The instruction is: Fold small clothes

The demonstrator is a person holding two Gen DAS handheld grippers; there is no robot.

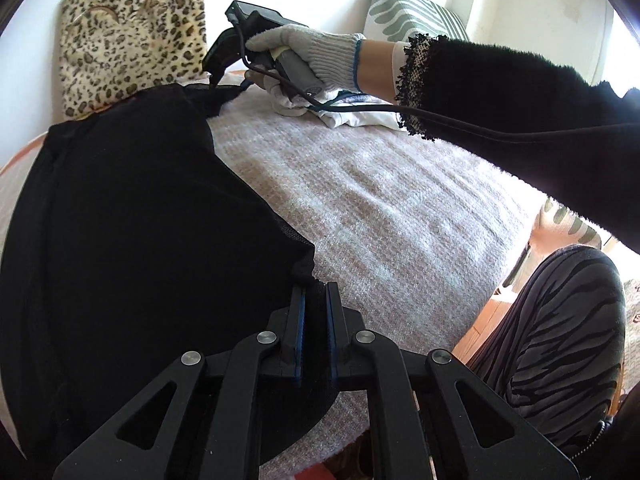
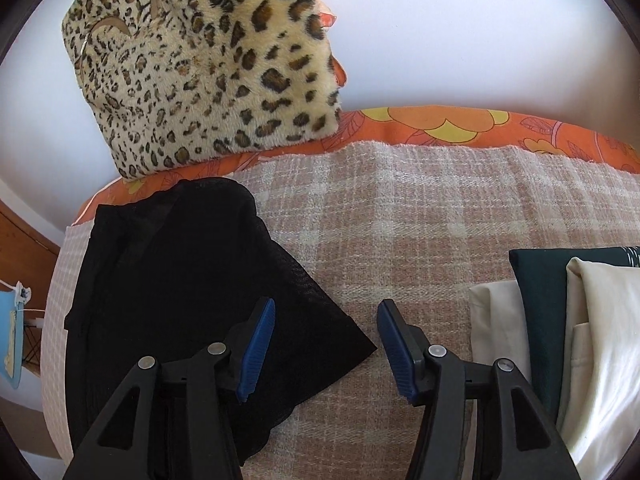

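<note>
A black mesh garment [image 1: 132, 216] lies on the pink woven blanket [image 1: 380, 208]. My left gripper [image 1: 316, 292] is shut on the garment's near corner, black fabric between its blue pads. In the left wrist view my right gripper [image 1: 228, 76], held by a gloved hand [image 1: 312, 60], hovers at the garment's far corner. In the right wrist view my right gripper [image 2: 326, 308] is open and empty above the garment's [image 2: 192, 280] pointed corner on the blanket [image 2: 420, 216].
A leopard-print cushion [image 2: 208, 64] leans on the white wall. Folded cream and dark green clothes [image 2: 560, 320] lie at the right. A striped green cushion [image 1: 412, 12] stands behind. An orange floral sheet [image 2: 460, 128] edges the blanket. My zebra-print leg [image 1: 560, 340] is at the bed's edge.
</note>
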